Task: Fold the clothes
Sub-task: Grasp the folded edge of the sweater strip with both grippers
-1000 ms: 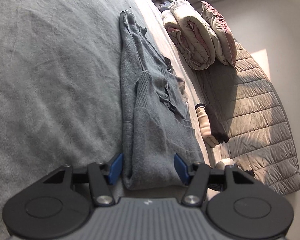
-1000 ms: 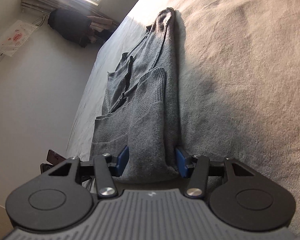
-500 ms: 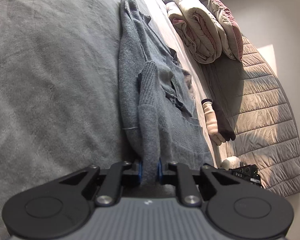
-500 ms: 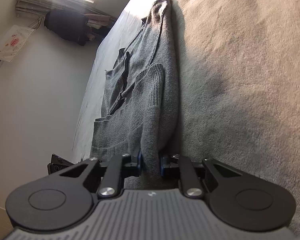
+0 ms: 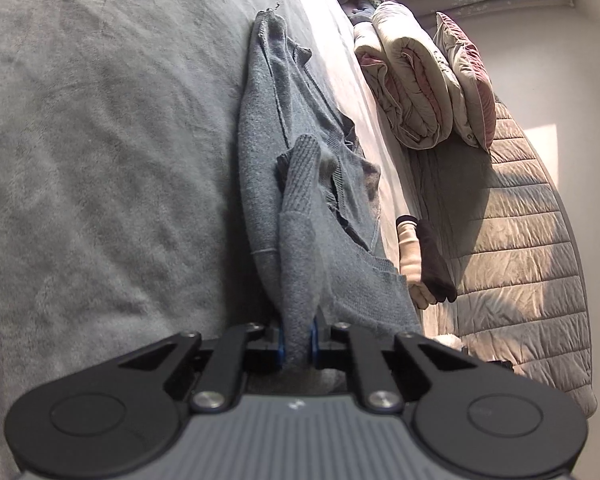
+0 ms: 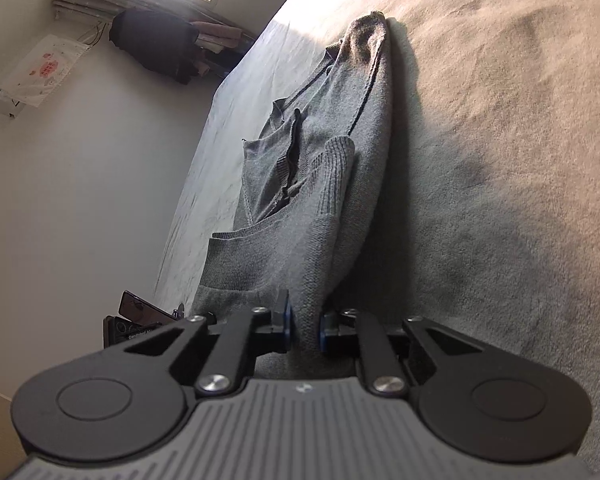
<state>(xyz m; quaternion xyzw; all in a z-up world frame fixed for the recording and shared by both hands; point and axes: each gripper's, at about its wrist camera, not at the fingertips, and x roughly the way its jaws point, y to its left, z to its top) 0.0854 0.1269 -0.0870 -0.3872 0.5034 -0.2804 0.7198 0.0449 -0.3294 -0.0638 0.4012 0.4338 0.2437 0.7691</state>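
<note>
A grey knit sweater (image 5: 268, 168) lies lengthwise on the bed, folded narrow with a ribbed cuff on top. In the left wrist view my left gripper (image 5: 297, 344) is shut on a bunched fold of its near end, the blue pads pressing the cloth, which rises off the blanket toward the jaws. The right wrist view shows the same sweater (image 6: 340, 160) from the other end; my right gripper (image 6: 305, 330) is shut on a pinched ridge of knit there, lifted a little above the bed.
A grey fleece blanket (image 5: 100, 160) covers the bed. Rolled quilts (image 5: 416, 88), a quilted cover (image 5: 520, 240) and a pair of socks (image 5: 424, 264) lie to the right. In the right wrist view a wall (image 6: 80, 180), dark clothes (image 6: 156, 44) and a dark box (image 6: 132, 320) stand left.
Both grippers went from open around the sweater's ends to shut on the cloth. Since then both have risen slightly, pulling the pinched folds up off the blanket.
</note>
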